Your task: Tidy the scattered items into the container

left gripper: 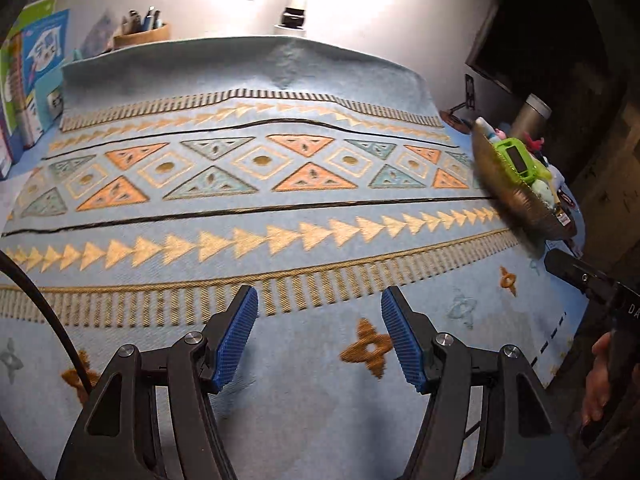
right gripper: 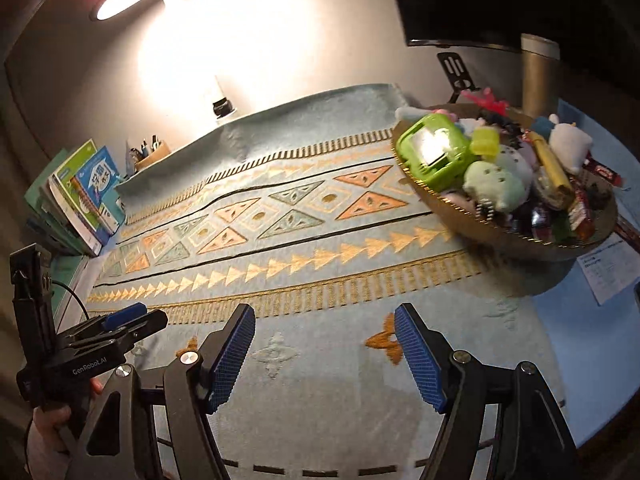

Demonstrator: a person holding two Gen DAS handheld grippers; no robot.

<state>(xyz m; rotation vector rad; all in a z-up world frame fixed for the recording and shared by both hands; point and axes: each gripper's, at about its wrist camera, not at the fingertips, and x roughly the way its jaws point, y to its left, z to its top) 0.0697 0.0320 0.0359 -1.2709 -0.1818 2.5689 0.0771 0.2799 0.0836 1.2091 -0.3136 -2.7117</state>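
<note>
Both wrist views overlook the shared rug (left gripper: 280, 208); basket (right gripper: 500, 236) right.

Basket (right gripper: 480, 228) (heaped with toys) on patterned rug (right gripper: 320, 264)

A patterned mat (right gripper: 280, 248) covers the table, and the basket (right gripper: 500, 236) sits at its right edge, holding a handheld toy device (right gripper: 434, 152), a plush (right gripper: 494, 186), a wrapped bar (right gripper: 552, 170) and other small items heaped together (several too jumbled to identify). Behind the basket stands a cylindrical flask (right gripper: 538, 76). At the far left a row of books (right gripper: 80, 196) stands upright, with a pen holder (right gripper: 150, 156) just to its right behind the mat's rear edge, and a lamp base (right gripper: 223, 108) farther right along the wall.
</note>
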